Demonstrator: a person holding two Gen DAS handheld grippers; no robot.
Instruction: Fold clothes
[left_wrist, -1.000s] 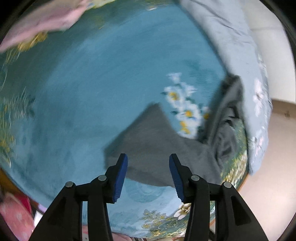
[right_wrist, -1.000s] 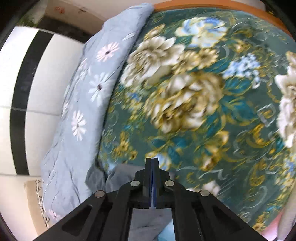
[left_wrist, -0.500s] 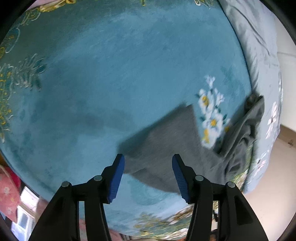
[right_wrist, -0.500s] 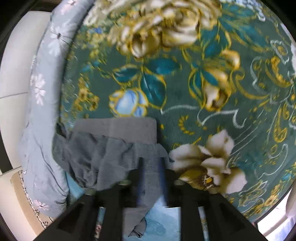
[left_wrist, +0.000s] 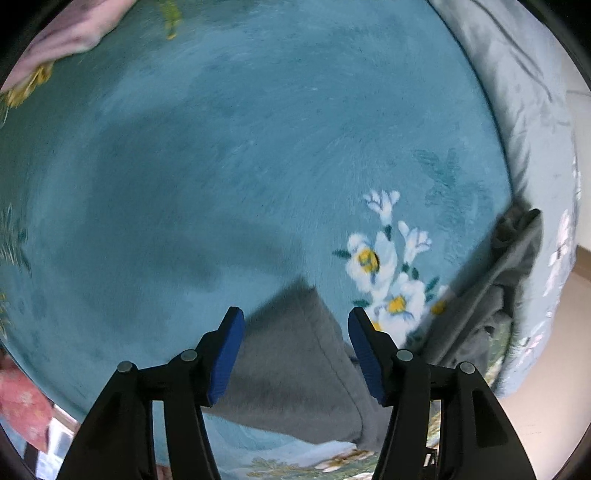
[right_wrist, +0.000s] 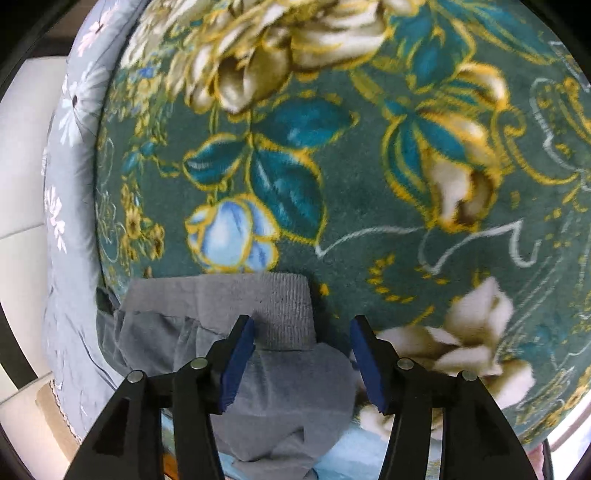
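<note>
A grey garment (left_wrist: 295, 373) lies on the blue floral blanket (left_wrist: 240, 166), one flat corner pointing up between my left fingers. My left gripper (left_wrist: 295, 336) is open just above that corner, touching nothing. The rest of the garment is bunched at the right (left_wrist: 506, 295). In the right wrist view the same grey garment (right_wrist: 273, 369) lies crumpled on the green floral blanket (right_wrist: 332, 147), with a ribbed band (right_wrist: 288, 314) flat at its top. My right gripper (right_wrist: 301, 345) is open over the band and holds nothing.
A pale blue quilt with white daisies runs along the bed edge (left_wrist: 535, 129) and shows at the left of the right wrist view (right_wrist: 70, 184). A pink cloth (left_wrist: 66, 33) lies at the far left. Bare floor (left_wrist: 561, 369) lies beyond the edge.
My right gripper was shut one second ago and is now open, lowered over the garment's ribbed band. My left gripper stayed open and has drawn closer to the garment's corner.
</note>
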